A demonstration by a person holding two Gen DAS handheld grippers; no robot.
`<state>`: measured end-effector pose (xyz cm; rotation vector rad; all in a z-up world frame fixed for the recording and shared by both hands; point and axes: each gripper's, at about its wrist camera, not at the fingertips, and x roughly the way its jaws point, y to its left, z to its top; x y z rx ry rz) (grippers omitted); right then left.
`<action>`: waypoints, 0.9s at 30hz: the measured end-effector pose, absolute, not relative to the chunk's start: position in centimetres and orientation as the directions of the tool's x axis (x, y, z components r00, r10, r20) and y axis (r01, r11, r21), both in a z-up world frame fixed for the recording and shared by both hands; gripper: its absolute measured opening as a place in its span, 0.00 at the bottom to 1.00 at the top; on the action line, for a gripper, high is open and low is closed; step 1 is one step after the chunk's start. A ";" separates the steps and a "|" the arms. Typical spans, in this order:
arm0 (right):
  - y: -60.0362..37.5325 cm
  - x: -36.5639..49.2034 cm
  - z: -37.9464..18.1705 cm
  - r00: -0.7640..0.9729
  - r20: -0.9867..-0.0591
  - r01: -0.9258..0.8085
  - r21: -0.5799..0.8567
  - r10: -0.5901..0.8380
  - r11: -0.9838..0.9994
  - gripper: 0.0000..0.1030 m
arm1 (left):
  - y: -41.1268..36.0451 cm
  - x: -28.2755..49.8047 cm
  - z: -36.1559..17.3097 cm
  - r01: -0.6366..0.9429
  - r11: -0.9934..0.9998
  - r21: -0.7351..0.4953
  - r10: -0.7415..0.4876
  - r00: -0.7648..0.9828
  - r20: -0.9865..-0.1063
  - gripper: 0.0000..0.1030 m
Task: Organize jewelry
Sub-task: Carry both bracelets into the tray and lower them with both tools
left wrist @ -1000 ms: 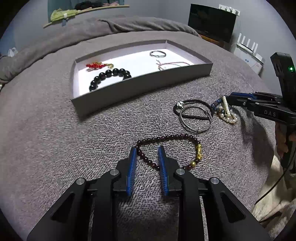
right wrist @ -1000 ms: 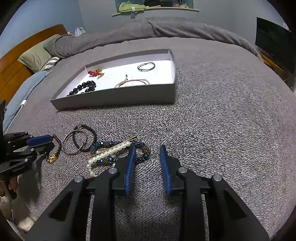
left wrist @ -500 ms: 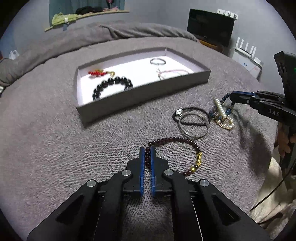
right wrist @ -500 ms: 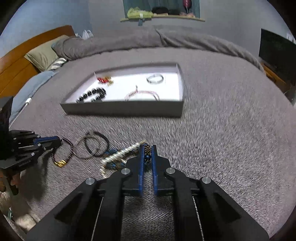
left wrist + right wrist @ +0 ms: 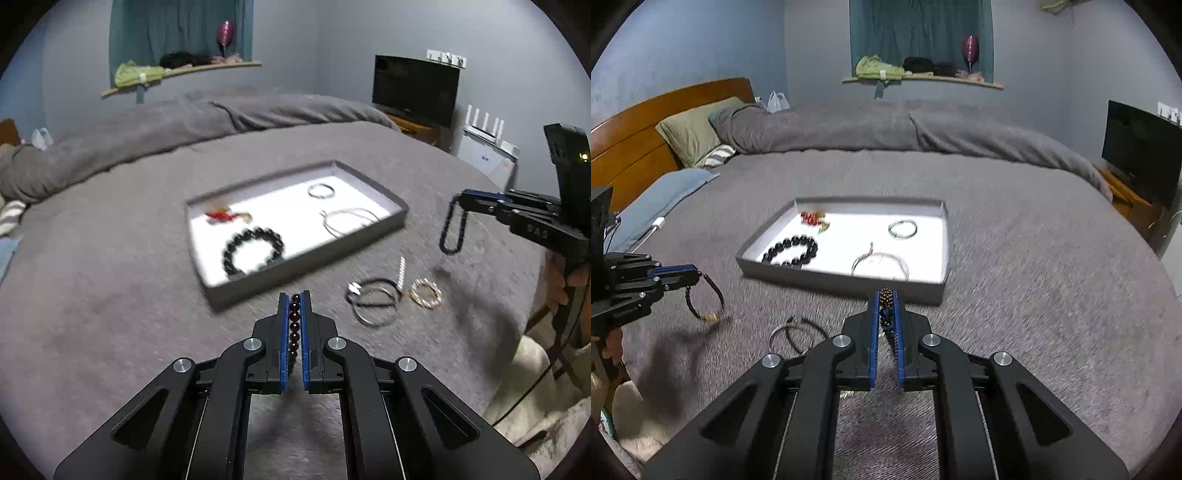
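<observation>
My left gripper (image 5: pixel 294 295) is shut on a dark red bead bracelet (image 5: pixel 294 321), whose beads line up between the blue pads. In the right wrist view that gripper (image 5: pixel 696 275) holds the bracelet (image 5: pixel 705 301) dangling above the grey bedspread. My right gripper (image 5: pixel 886 293) is shut on a bronze-and-blue bead bracelet (image 5: pixel 886 298); in the left wrist view it (image 5: pixel 458 201) hangs the bracelet (image 5: pixel 451 232) in the air. The grey tray (image 5: pixel 306 264) (image 5: pixel 846 281) lies ahead, holding a black bead bracelet (image 5: pixel 253 251), a red charm (image 5: pixel 221 216), a silver bangle (image 5: pixel 320 191) and a thin cord bracelet (image 5: pixel 347 221).
On the bedspread near the tray lie silver hoops with a black cord (image 5: pixel 373 301) (image 5: pixel 798 334), a pearl strand (image 5: pixel 401 268) and a gold bead bracelet (image 5: pixel 424 293). A person's hand (image 5: pixel 561 288) grips the right tool. Pillows (image 5: pixel 690 129) and a folded duvet (image 5: pixel 886 125) are beyond.
Both grippers went from open to shut, each on a bracelet, then rose. The two bracelets now hang off the bedspread; the pearl strand and gold bracelet stayed down.
</observation>
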<state>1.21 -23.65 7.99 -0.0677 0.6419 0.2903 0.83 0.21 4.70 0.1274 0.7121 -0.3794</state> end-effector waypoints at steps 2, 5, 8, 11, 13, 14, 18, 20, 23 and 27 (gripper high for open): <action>-23.8 1.7 8.6 0.771 -0.588 -0.288 0.021 0.245 0.957 0.07 | 0.8 1.4 5.4 0.368 0.930 -0.008 -0.284 0.704 -0.650 0.06; -23.9 2.8 9.4 0.784 -0.573 -0.284 0.015 0.241 0.959 0.07 | 1.8 2.6 6.3 0.351 0.936 -0.009 -0.275 0.716 -0.642 0.06; -24.0 4.3 9.8 0.789 -0.563 -0.284 0.024 0.248 0.959 0.07 | 2.1 4.3 7.3 0.338 0.941 0.011 -0.257 0.734 -0.628 0.06; -23.8 6.2 10.0 0.794 -0.555 -0.283 0.025 0.248 0.959 0.07 | 2.0 6.0 7.9 0.336 0.941 0.035 -0.242 0.743 -0.624 0.06; -23.7 7.8 10.1 0.799 -0.549 -0.276 0.027 0.245 0.961 0.07 | 1.9 7.3 8.2 0.332 0.942 0.049 -0.231 0.750 -0.620 0.06; -23.6 8.4 10.1 0.798 -0.550 -0.275 0.035 0.249 0.961 0.07 | 1.9 8.2 8.4 0.328 0.943 0.052 -0.227 0.751 -0.620 0.06; -23.3 12.1 9.2 0.774 -0.568 -0.274 0.097 0.280 0.957 0.07 | 1.4 12.0 8.1 0.307 0.950 0.059 -0.203 0.751 -0.629 0.06; -22.6 13.8 8.4 0.768 -0.583 -0.268 0.082 0.264 0.960 0.07 | 0.8 14.1 7.5 0.303 0.951 0.064 -0.194 0.743 -0.641 0.06; -21.5 16.1 7.0 0.755 -0.607 -0.259 0.072 0.248 0.963 0.07 | -0.4 16.6 6.5 0.297 0.951 0.092 -0.167 0.737 -0.655 0.06; -20.5 18.0 5.6 0.742 -0.624 -0.258 0.073 0.246 0.963 0.07 | -1.4 19.2 5.2 0.299 0.951 0.079 -0.171 0.722 -0.671 0.06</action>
